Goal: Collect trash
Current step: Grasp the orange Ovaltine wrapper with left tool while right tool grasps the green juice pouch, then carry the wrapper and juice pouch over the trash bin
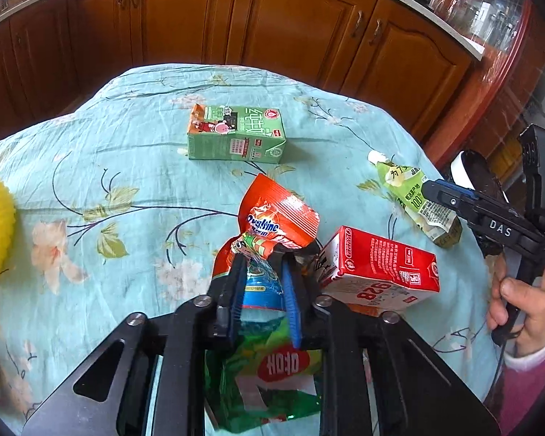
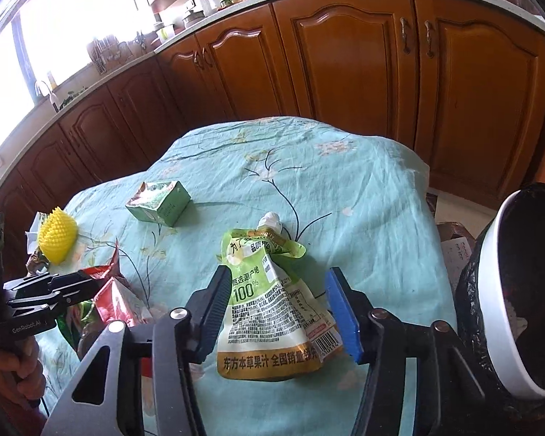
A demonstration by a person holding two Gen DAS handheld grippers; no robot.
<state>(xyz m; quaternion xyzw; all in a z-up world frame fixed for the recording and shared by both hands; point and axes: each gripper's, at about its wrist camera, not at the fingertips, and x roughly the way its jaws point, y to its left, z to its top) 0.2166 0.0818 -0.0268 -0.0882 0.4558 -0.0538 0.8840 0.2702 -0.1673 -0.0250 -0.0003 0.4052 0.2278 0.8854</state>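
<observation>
Trash litters the floral surface (image 2: 345, 189): my left gripper (image 1: 263, 283) has its jaws clamped on a crumpled snack wrapper (image 1: 259, 279), while my right gripper (image 2: 276, 312) straddles the green juice pouch (image 2: 269, 301), jaws apart, for binning.

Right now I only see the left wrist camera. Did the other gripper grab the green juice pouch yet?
Observer: Not yet. The green pouch lies flat on the cloth between the right gripper's open fingers, and the blue pad stands clear of it.
Operator: Okay! My left gripper is pinching the green wrapper. Where's the bin? I only see a bit of white.
Observer: The white-rimmed bin, lined with a black bag, stands just off the table's right edge, beside the right gripper.
</observation>
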